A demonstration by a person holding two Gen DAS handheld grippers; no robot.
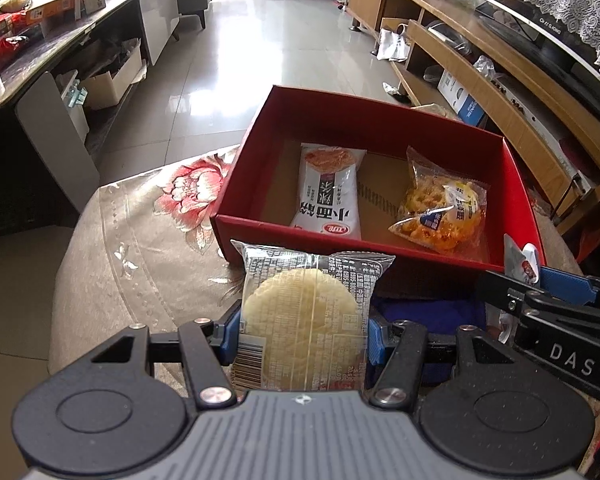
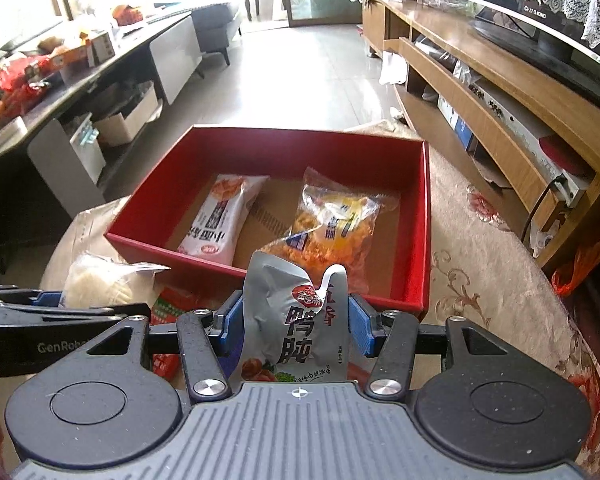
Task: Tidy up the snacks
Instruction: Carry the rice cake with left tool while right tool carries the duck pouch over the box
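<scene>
A red box (image 1: 260, 148) (image 2: 426, 220) stands on a floral-covered table. Inside it lie a white bread packet (image 1: 330, 192) (image 2: 220, 220) and a clear bag of orange snacks (image 1: 440, 208) (image 2: 332, 224). My left gripper (image 1: 304, 332) is shut on a clear packet holding a round pale cracker (image 1: 304, 312), just short of the box's near wall. My right gripper (image 2: 296, 320) is shut on a silver snack pouch (image 2: 296, 320), also just in front of the box. Each gripper shows at the edge of the other's view: the right one (image 1: 540, 292), the left one (image 2: 52, 300) with its cracker packet (image 2: 100, 284).
The floral tablecloth (image 1: 140, 240) (image 2: 480, 260) covers the table around the box. A red and green packet (image 2: 172, 308) lies under my right gripper. A wooden TV cabinet (image 2: 500, 80) runs along the right, a dark cluttered counter (image 1: 60, 40) along the left, tiled floor beyond.
</scene>
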